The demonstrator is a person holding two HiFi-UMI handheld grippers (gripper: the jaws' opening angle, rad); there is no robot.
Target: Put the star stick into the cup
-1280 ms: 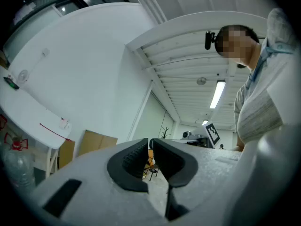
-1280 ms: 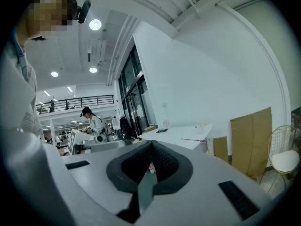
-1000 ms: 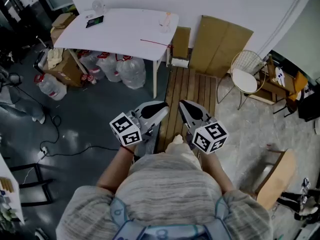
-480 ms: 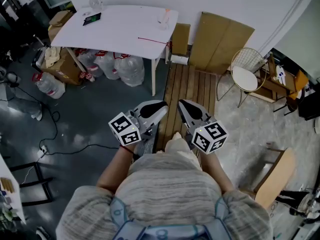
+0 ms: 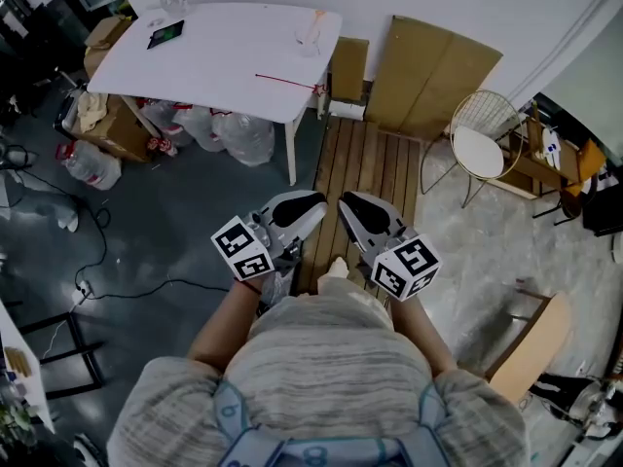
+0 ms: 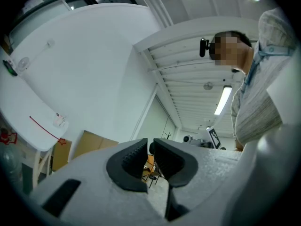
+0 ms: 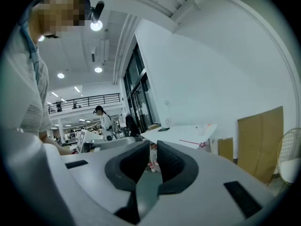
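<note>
The red star stick [image 5: 285, 79] lies on the white table [image 5: 214, 61] far ahead, near its right end. A clear cup [image 5: 309, 37] stands just behind it. In the left gripper view the star stick [image 6: 44, 130] and the cup [image 6: 59, 120] are small at the left. The right gripper view has the star stick [image 7: 193, 142] just right of its jaws. My left gripper [image 5: 316, 203] and right gripper [image 5: 347, 202] are held side by side close to the person's body, far from the table. Both are shut, with nothing between the left gripper [image 6: 150, 147] or right gripper [image 7: 153, 149] pads.
A phone [image 5: 164, 34] and a glass [image 5: 172, 3] sit at the table's left end. Water bottles [image 5: 243, 134] and cardboard boxes [image 5: 112, 125] crowd under it. A wooden pallet [image 5: 375, 168], leaning cardboard [image 5: 438, 66] and a wire chair [image 5: 482, 144] are on the right. A cable [image 5: 97, 261] crosses the floor.
Both grippers have moved a little forward together, still shut and empty. The table and floor have shifted up and left in the head view.
</note>
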